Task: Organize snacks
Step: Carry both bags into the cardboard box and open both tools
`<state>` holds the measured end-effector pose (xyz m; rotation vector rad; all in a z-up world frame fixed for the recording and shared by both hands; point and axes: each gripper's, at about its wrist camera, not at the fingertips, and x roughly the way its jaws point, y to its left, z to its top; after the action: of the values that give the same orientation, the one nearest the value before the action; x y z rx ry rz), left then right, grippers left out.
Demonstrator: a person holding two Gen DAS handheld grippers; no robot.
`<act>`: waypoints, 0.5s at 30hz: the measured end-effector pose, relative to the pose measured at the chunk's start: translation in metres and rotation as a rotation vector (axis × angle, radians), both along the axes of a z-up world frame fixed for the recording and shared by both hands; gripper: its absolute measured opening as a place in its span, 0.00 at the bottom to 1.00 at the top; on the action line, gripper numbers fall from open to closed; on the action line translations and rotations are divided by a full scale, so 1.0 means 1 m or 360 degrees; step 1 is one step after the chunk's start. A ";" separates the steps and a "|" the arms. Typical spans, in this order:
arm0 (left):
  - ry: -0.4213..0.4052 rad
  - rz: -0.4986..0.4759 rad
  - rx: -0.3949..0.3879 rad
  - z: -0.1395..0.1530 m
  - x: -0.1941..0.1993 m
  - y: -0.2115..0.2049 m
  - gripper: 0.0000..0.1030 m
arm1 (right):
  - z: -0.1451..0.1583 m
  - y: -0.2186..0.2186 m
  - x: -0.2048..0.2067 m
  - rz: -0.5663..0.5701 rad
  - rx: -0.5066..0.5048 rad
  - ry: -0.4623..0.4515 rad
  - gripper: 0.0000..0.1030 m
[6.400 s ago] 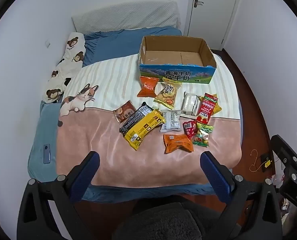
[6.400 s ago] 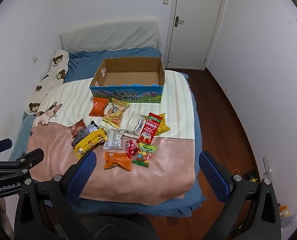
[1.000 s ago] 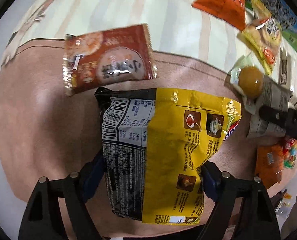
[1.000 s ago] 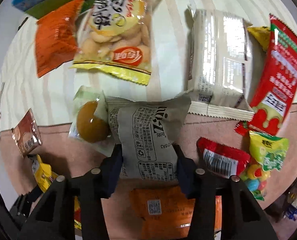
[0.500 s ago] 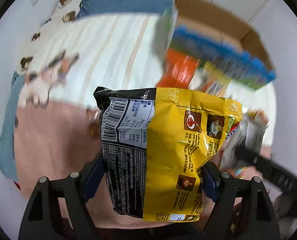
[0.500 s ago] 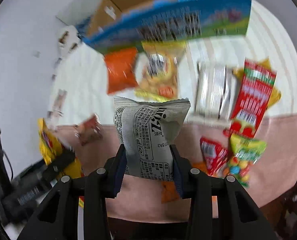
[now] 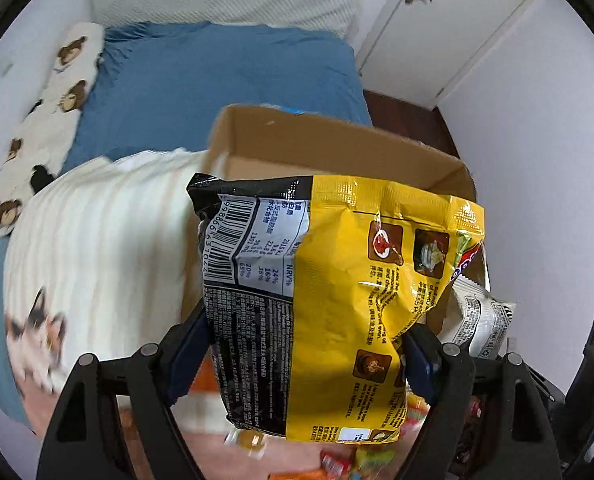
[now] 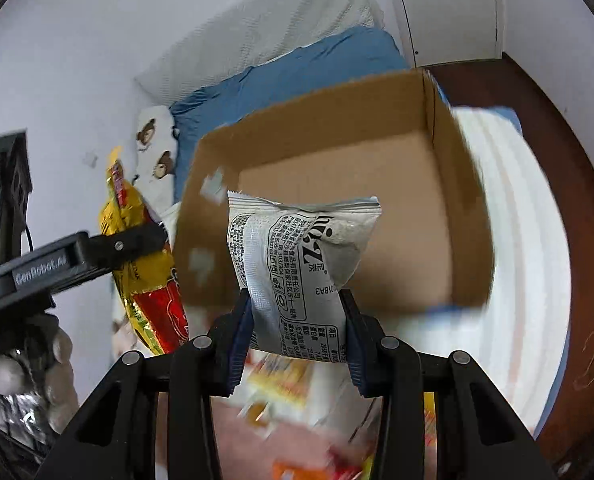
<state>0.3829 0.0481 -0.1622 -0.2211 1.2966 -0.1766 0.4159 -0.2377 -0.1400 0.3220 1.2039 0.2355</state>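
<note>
Left wrist view: my left tongs are clamped on the big yellow noodle bag, held up in front of the open cardboard box on the bed. To the right, my right tongs pinch the small grey packet just before the same box. This is the carry step; next I judge both must reach over the rim before letting go.

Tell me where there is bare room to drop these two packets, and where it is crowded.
The cardboard box floor looks bare between its brown walls, wide enough for the grey packet and yellow packet. The striped blanket left of the box is also free. Nearer the grippers, loose snacks crowd the blanket.
</note>
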 end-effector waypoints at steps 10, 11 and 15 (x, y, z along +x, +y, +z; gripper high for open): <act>0.0292 -0.0112 0.0111 -0.098 0.104 -0.055 0.80 | -0.070 -0.004 0.115 0.0062 -0.0182 0.0145 0.42; 0.0316 -0.0120 0.0118 -0.106 0.108 -0.059 0.80 | -0.077 -0.004 0.122 0.0073 -0.0200 0.0160 0.42; 0.0379 -0.0214 0.0177 -0.126 0.115 -0.077 0.80 | -0.100 -0.003 0.147 0.0093 -0.0234 0.0198 0.42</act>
<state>0.4976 -0.0289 -0.2883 -0.0606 1.5547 -0.1963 0.5632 -0.2409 -0.2402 0.1751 1.3470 0.1785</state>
